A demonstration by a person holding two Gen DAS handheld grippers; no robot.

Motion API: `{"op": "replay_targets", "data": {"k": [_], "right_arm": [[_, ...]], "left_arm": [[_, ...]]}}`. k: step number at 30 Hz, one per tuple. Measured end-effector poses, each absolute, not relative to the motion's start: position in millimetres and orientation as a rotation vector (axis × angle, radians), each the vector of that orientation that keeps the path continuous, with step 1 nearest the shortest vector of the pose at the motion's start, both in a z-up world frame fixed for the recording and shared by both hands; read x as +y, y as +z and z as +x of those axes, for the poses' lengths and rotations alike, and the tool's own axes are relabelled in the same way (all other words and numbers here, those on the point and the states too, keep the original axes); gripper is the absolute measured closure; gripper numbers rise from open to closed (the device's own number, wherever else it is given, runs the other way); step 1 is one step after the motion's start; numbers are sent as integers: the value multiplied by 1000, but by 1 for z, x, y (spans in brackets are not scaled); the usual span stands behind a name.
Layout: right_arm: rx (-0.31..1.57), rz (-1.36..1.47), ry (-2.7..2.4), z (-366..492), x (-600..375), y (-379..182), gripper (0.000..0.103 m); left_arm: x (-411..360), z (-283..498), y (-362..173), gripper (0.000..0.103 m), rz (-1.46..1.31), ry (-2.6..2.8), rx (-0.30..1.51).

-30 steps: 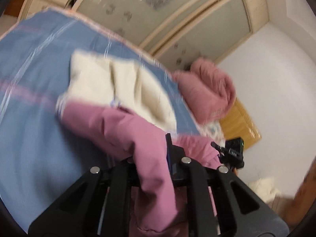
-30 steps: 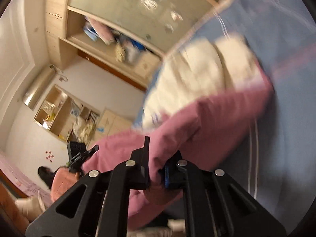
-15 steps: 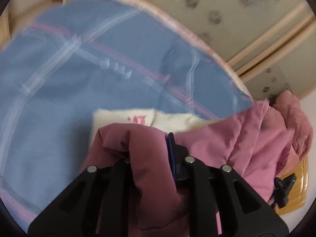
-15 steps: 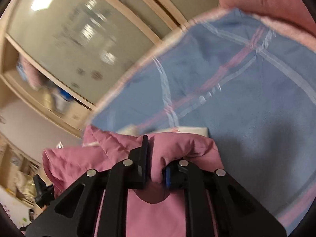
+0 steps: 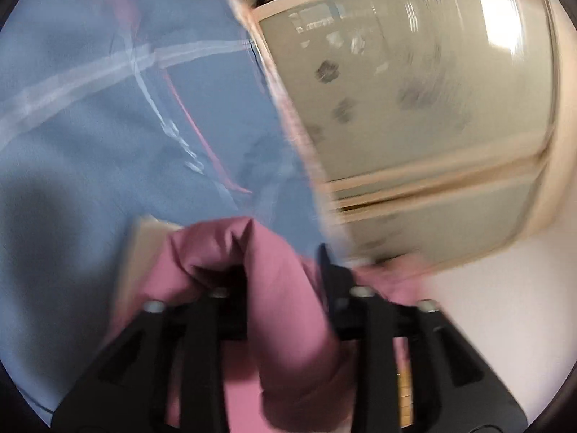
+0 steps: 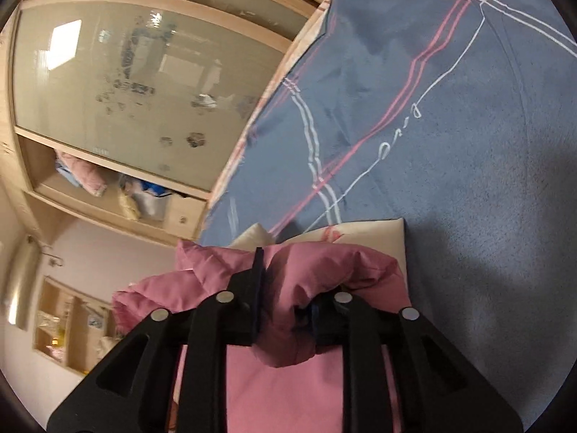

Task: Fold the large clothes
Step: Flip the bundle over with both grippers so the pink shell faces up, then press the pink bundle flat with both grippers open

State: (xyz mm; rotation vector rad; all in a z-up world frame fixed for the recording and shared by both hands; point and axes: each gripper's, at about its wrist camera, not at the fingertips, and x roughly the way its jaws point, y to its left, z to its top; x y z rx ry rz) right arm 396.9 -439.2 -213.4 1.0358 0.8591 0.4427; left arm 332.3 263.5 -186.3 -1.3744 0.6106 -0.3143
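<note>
Close to me, my left gripper (image 5: 285, 285) and right gripper (image 6: 286, 306) are both opening, each with a fold of the pink coat (image 6: 288, 379) loose between the jaws. The coat lies on the blue bed (image 6: 487, 180), its top edge laid over onto its cream lining (image 6: 382, 229). I think this fold is done; more folds may remain. Beyond stands a wardrobe (image 6: 126, 90).

The right gripper (image 6: 285, 288) is opening its 2 jaws, a fold of the pink padded jacket (image 6: 288, 379) between them, over a cream garment (image 6: 382, 231) on the blue plaid bedspread (image 6: 450, 144), beside a mirrored wardrobe (image 6: 144, 83).
</note>
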Motion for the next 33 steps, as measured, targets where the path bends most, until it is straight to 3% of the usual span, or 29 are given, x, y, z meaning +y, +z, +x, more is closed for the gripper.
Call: {"op": "replay_targets", "data": {"k": [1, 2, 4, 8, 10, 12, 13, 14, 16, 17, 18, 23, 28, 33], "right_arm": [[855, 1067, 458, 398, -442, -212, 58], [839, 1110, 473, 394, -447, -212, 31], [795, 1145, 438, 388, -457, -207, 1], [654, 1088, 282, 361, -492, -177, 1], [629, 889, 221, 350, -476, -146, 1], [621, 628, 207, 344, -429, -114, 8], [631, 528, 209, 344, -402, -106, 22], [656, 421, 215, 346, -369, -99, 34], [716, 275, 274, 351, -308, -98, 48], [758, 201, 309, 355, -273, -103, 55], [794, 130, 334, 358, -240, -110, 56], [818, -182, 210, 374, -153, -147, 54], [860, -171, 179, 395, -156, -171, 52], [804, -214, 153, 377, -155, -180, 49]], "left_arm": [[273, 323, -188, 42, -1447, -322, 565], [274, 320, -186, 36, -1441, -298, 545], [280, 307, -171, 8, -1361, -230, 509], [284, 264, -112, 3, -1104, -36, 382], [245, 262, -75, 3, -828, 24, 423], [189, 268, -52, 5, -561, 66, 460], [157, 272, -46, 9, -432, 67, 494], [123, 284, -47, 20, -330, 53, 546], [67, 308, -61, 51, -175, 16, 662], [43, 316, -75, 59, -126, 1, 697], [27, 323, -83, 65, -90, -15, 722], [-20, 361, -142, 63, 13, 36, 883], [16, 374, -179, 61, -145, 2, 911], [9, 371, -190, 60, -88, 15, 880]]}}
